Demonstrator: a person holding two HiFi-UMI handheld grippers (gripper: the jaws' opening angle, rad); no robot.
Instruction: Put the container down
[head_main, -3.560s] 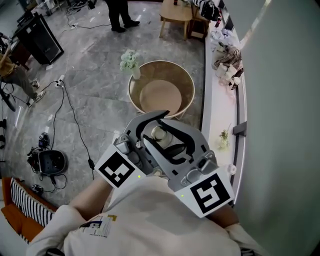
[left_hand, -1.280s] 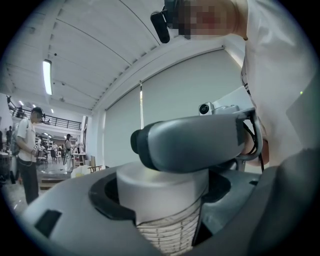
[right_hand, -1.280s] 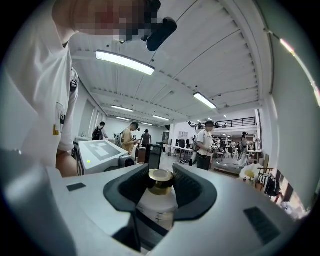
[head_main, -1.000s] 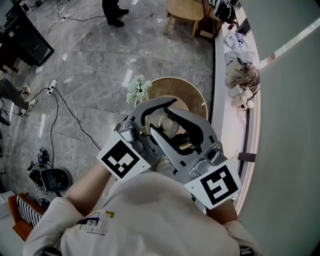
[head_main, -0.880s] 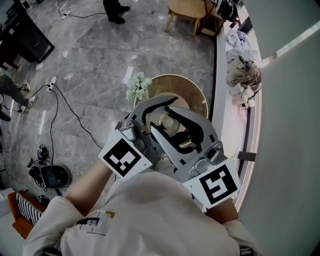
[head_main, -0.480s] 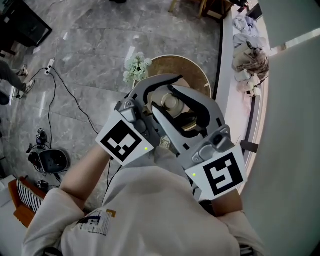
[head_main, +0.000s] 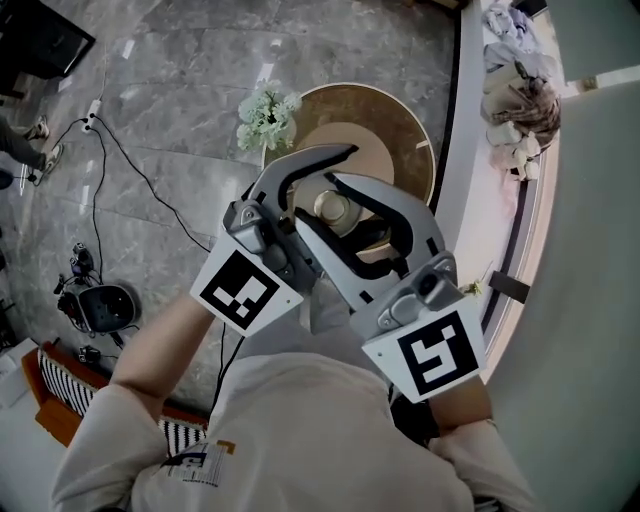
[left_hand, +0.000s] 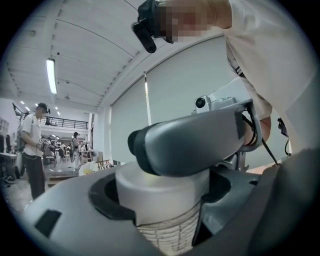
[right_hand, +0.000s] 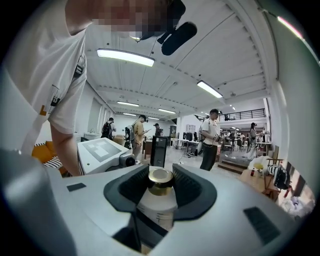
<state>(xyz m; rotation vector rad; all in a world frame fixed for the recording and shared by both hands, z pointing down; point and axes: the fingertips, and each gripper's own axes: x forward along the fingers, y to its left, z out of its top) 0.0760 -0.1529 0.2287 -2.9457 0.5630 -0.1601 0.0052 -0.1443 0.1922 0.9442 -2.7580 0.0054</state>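
Observation:
A white container with a gold cap (head_main: 332, 208) hangs above the round wooden table (head_main: 405, 120), held where my two grippers cross. In the left gripper view its white shoulder and clear ruled body (left_hand: 160, 192) fill the space between the jaws. My left gripper (head_main: 312, 190) is shut on that body. The right gripper's grey jaw crosses in front there. In the right gripper view the gold cap (right_hand: 161, 179) sits between the ribbed pads. My right gripper (head_main: 350, 215) is shut on the container's top.
White flowers (head_main: 265, 112) stand at the table's left rim. A white ledge (head_main: 500, 200) with piled cloth (head_main: 522, 95) runs along the right. Cables (head_main: 110, 150) and a dark device (head_main: 95, 305) lie on the grey floor at left. People stand far off in the room.
Both grippers, still shut on the container, have sunk toward the round table, which now lies right under and around the jaws.

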